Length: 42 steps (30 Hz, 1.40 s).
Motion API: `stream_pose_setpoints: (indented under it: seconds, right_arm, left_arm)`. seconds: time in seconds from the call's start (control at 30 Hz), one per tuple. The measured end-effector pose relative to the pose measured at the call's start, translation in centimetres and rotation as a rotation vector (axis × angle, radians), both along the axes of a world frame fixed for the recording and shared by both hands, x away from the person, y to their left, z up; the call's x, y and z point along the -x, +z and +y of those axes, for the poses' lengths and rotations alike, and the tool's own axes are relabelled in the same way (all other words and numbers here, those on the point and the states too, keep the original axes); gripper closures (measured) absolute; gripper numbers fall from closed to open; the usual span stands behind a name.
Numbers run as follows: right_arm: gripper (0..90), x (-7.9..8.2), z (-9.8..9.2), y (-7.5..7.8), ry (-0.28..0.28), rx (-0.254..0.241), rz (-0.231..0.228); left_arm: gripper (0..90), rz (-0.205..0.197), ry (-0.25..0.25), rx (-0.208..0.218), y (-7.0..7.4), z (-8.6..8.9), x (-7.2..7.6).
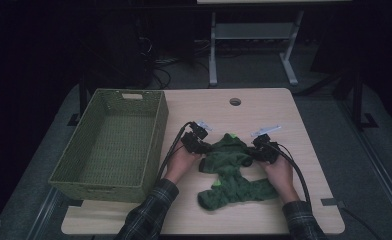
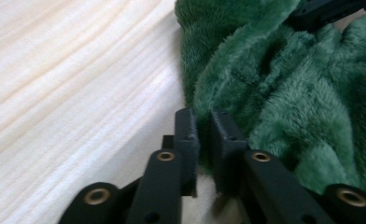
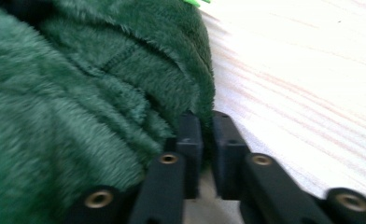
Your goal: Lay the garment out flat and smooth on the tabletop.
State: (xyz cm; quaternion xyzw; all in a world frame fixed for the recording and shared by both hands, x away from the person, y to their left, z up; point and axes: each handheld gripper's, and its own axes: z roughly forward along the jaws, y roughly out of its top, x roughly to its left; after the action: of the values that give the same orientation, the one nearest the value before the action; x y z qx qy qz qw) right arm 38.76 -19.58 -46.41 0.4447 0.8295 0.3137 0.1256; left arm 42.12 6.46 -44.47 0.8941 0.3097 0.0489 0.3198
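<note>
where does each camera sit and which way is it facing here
High view: above the person's side, looking forward and down on the table, basket and green fleece garment; forearms and both hands show.
Left gripper view: rides the left gripper, looking along its jaws, pinched on the garment's edge.
Right gripper view: rides the right gripper, jaws pinching the opposite edge.
Shared: both gripper views show the garment on the pale tabletop.

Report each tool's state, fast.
Left tool: shut on the green fleece garment's edge.
Right tool: shut on the garment's opposite edge.

One green garment (image 1: 231, 170), one basket (image 1: 111, 145), two grippers.
</note>
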Motion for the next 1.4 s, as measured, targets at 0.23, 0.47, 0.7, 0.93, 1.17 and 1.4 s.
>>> stream_pose_setpoints:
  seconds: [0.23,0.47,0.7,0.93,1.17,1.4]
  right_arm:
    - [88.4,0.2,-0.6,0.3,-0.010,0.013,-0.013]
    - [89.0,0.6,-1.6,1.9,-0.026,0.002,-0.084]
    - [89.0,-0.2,-3.7,4.9,-0.080,-0.043,-0.170]
    - [88.9,-2.3,-3.8,3.6,-0.101,-0.033,-0.149]
    - [88.8,-3.7,-3.5,0.7,-0.097,-0.005,-0.063]
    - [72.5,-3.8,-3.2,0.2,-0.086,0.015,-0.029]
  left_arm:
    - [87.5,-0.008,0.039,0.067,0.5,1.0,0.0]
    - [87.8,-0.071,0.042,0.122,1.4,0.8,0.2]
    - [87.7,-0.160,0.066,0.168,2.8,-0.4,-1.6]
    - [87.6,-0.136,0.090,0.145,0.4,-1.0,-3.4]
    - [87.5,-0.083,0.090,0.094,-2.1,-1.0,-4.4]
    - [67.7,-0.095,0.099,0.116,-1.4,-0.8,-4.3]
